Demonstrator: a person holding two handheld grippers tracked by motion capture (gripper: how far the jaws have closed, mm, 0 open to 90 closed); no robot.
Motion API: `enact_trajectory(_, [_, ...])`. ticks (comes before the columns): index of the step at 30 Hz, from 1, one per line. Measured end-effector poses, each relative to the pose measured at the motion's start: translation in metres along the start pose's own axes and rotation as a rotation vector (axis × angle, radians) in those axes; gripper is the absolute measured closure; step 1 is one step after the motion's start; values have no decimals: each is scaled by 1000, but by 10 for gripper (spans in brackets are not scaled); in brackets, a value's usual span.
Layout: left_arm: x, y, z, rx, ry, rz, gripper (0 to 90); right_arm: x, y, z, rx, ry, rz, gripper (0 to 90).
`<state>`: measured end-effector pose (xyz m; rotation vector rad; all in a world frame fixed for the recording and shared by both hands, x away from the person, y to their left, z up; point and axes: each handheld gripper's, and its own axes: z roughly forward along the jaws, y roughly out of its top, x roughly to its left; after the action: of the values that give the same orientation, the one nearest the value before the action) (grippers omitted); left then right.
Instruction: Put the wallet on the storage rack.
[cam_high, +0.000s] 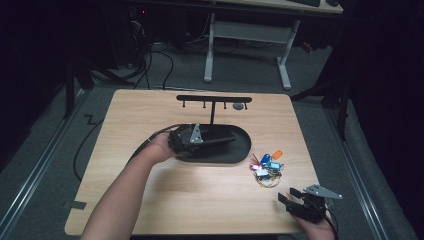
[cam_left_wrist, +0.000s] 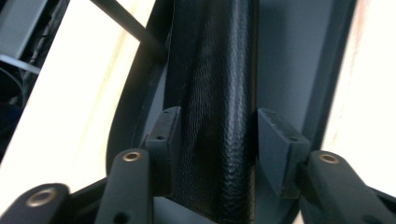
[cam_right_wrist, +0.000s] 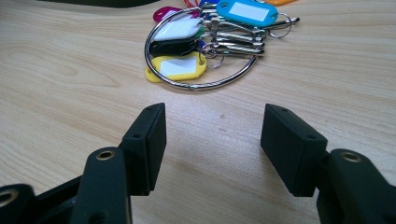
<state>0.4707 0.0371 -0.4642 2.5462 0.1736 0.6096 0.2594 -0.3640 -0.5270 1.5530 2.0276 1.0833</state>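
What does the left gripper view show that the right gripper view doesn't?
Left gripper view: a black, pebbly, leather-like strip lies in a dark oval tray, between the jaws of the left gripper. A thin black rod crosses the top corner.

Right gripper view: a big metal ring of coloured plastic key tags lies just ahead of the right gripper, whose jaws are open with nothing between them.

Both: the pale wooden table, and a pair of black jaws rising from the bottom.

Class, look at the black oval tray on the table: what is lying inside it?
Inside the tray lies a black textured wallet-like item, between the left gripper jaws. Whatever is beneath that item is covered.
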Motion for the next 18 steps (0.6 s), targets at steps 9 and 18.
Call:
enact_trajectory(9, [-2,-4,-8,-32,24,-97,510,2,1,-1,-1,-1,5,411])
enact_trajectory(18, [-20,-13,-27,-116,33,-210,463,2,2,-1,-7,-3,-7,411])
